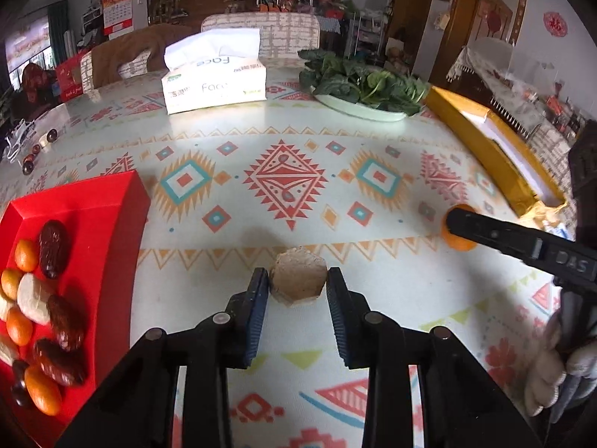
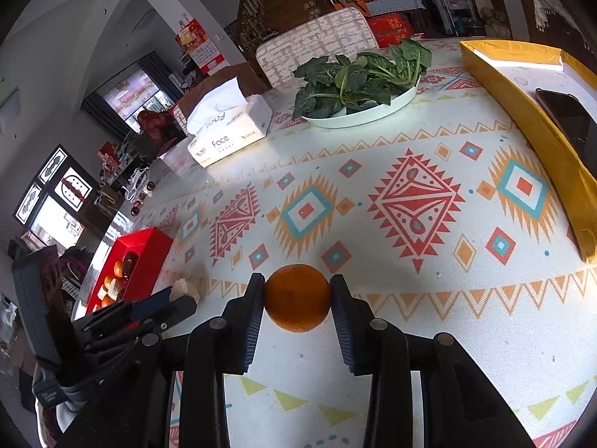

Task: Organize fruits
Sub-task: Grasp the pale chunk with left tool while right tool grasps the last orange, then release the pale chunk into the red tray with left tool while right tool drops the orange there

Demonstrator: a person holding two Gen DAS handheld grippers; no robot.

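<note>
With several fruits already gathered in the red tray (image 1: 112, 201), a pale peeled piece (image 1: 298, 276) is clamped by the left gripper (image 1: 298, 291) just beside it, and an orange (image 2: 296, 296) — farther off — is pinched by the right gripper (image 2: 296, 298), both yet undelivered.

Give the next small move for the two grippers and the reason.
Probably lift both and carry them to the red tray: the left gripper is closed on the pale chunk, the right gripper on the orange, and the tray already holds similar fruit.
</note>
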